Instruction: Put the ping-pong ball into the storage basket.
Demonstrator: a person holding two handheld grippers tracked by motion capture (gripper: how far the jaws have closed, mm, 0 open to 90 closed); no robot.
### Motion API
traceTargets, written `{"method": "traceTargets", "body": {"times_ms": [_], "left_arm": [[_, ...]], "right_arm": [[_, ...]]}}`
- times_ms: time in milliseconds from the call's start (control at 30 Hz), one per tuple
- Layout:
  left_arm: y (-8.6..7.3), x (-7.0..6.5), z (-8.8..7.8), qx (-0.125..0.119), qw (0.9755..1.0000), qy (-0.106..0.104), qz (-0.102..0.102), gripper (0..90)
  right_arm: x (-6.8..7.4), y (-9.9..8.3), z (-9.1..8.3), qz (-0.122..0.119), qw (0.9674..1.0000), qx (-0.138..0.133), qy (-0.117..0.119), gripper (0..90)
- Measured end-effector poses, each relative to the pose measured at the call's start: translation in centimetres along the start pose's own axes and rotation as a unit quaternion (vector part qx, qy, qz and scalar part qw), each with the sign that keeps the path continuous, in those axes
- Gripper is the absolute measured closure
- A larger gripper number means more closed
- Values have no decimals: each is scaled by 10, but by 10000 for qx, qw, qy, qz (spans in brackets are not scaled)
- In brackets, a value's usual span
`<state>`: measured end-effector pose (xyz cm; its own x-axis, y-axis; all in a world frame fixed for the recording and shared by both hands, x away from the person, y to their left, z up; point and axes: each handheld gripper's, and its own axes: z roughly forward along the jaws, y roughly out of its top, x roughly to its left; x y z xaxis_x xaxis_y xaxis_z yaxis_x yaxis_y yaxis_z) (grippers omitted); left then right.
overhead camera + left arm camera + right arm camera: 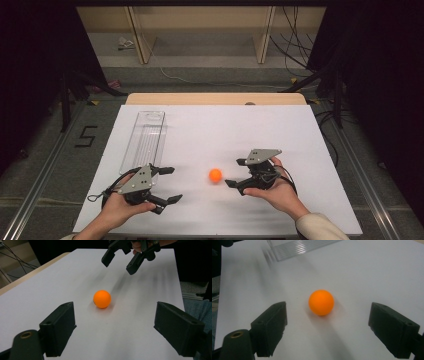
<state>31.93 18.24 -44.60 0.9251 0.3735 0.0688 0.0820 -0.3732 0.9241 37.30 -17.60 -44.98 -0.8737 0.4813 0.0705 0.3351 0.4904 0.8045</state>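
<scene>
An orange ball (215,175) rests on the white table top (215,130) between my two grippers. My left gripper (170,184) is held at the near left, open and empty, its jaws pointing right at the ball (102,299). My right gripper (236,172) is open too, just right of the ball, jaws pointing left. Seen along its jaws, the ball (321,302) lies a little ahead of the fingertips, not between them. The right gripper (119,263) also appears beyond the ball in the left gripper view.
A clear plastic tray (144,138) lies lengthwise on the table's left side, just beyond my left gripper; its corner (294,248) appears past the ball. Wooden shelving (200,35) and cables sit on the floor behind the table.
</scene>
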Motion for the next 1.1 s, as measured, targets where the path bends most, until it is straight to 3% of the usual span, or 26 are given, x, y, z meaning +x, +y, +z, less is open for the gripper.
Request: {"method": "traceTargets", "body": {"times_ms": [1100], "left_arm": [[0, 0, 0, 0, 10000, -21, 10, 165]], "right_arm": [[3, 13, 55, -190, 9988, 396, 222, 163]]}}
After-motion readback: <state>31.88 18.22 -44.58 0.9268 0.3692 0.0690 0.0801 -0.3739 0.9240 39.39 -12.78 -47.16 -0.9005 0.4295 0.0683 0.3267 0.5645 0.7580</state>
